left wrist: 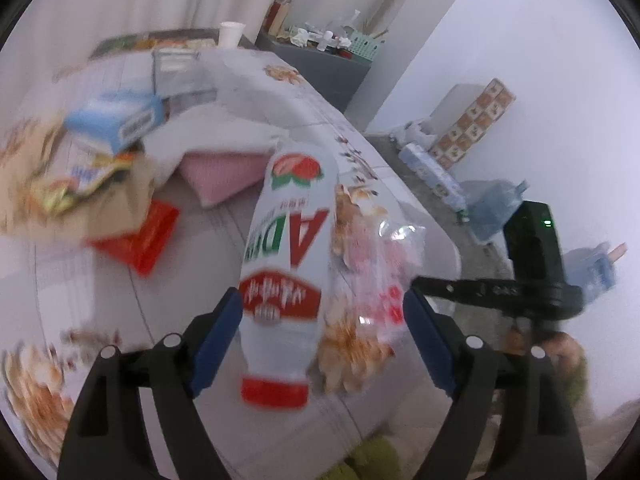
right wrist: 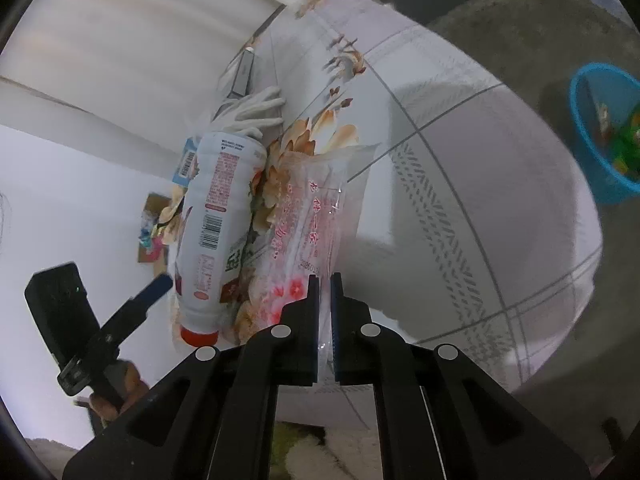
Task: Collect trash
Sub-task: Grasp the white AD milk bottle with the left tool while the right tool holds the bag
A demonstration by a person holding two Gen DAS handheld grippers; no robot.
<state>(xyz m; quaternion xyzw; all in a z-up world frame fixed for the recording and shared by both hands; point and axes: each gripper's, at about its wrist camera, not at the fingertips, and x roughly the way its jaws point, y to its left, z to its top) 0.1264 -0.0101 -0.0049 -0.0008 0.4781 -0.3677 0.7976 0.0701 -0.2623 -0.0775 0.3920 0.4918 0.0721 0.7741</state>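
Note:
A white drink bottle (left wrist: 286, 264) with a red cap lies on the flowered tablecloth (left wrist: 224, 232), cap toward me. My left gripper (left wrist: 322, 340) is open, its blue pads on either side of the bottle. A clear plastic wrapper with red print (left wrist: 384, 280) lies right of the bottle. My right gripper (right wrist: 325, 312) is shut on that wrapper (right wrist: 316, 216), beside the bottle (right wrist: 218, 220). A blue trash basket (right wrist: 604, 132) with scraps inside stands on the floor at the right.
On the table lie a blue box (left wrist: 116, 118), a pink cloth (left wrist: 224, 172), a red packet (left wrist: 140, 236), crumpled wrappers (left wrist: 76, 184), a white glove (right wrist: 252, 114) and a paper cup (left wrist: 231, 34). Water bottles (left wrist: 432, 172) stand on the floor beyond the table edge.

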